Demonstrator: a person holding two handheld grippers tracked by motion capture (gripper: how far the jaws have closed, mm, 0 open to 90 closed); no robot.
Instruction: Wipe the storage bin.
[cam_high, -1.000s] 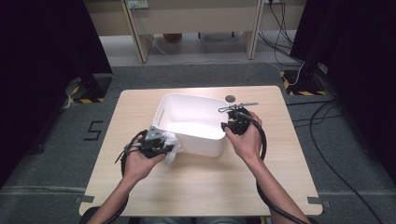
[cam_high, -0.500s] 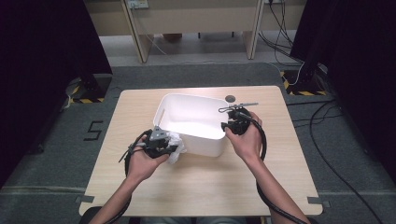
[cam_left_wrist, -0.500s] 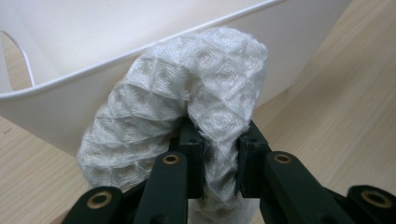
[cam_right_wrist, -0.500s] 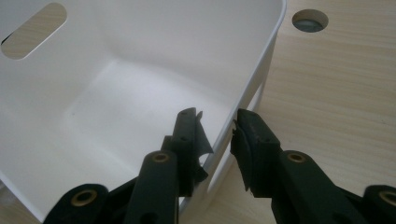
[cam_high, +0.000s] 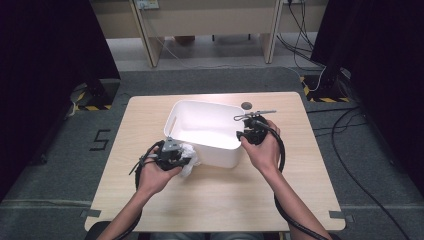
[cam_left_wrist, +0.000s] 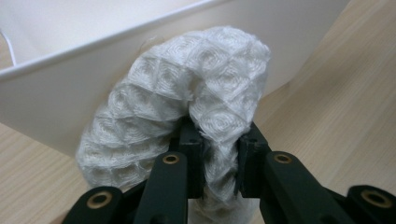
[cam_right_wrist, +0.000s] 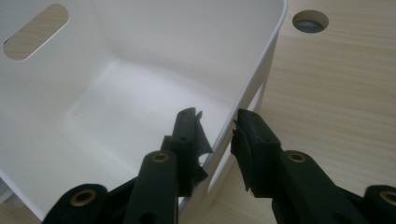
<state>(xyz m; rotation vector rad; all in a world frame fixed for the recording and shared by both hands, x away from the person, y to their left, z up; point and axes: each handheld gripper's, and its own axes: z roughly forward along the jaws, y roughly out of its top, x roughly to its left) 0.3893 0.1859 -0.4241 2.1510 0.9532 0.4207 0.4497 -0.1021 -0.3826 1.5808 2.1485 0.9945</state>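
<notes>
A white plastic bin (cam_high: 220, 154) stands on the middle of the wooden table (cam_high: 225, 200). My left gripper (cam_high: 184, 159) lies at the bin's near left corner, shut on a wad of white quilted cloth (cam_high: 190, 167). In the left gripper view the cloth (cam_left_wrist: 187, 93) bulges out above the jaws of my left gripper (cam_left_wrist: 219, 140), against the bin's outer wall (cam_left_wrist: 42, 116). My right gripper (cam_high: 242, 136) sits at the bin's right rim. In the right gripper view the right gripper (cam_right_wrist: 215, 126) has one jaw inside and one outside, pinching the bin wall (cam_right_wrist: 261, 60). The bin's inside is bare.
A round cable hole (cam_high: 246, 105) is cut in the table behind the bin and appears as the hole (cam_right_wrist: 310, 21) in the right gripper view. A handle slot (cam_right_wrist: 35, 31) pierces the bin's far wall. Bare tabletop lies in front of both hands. Dark curtains and desk legs stand beyond the table.
</notes>
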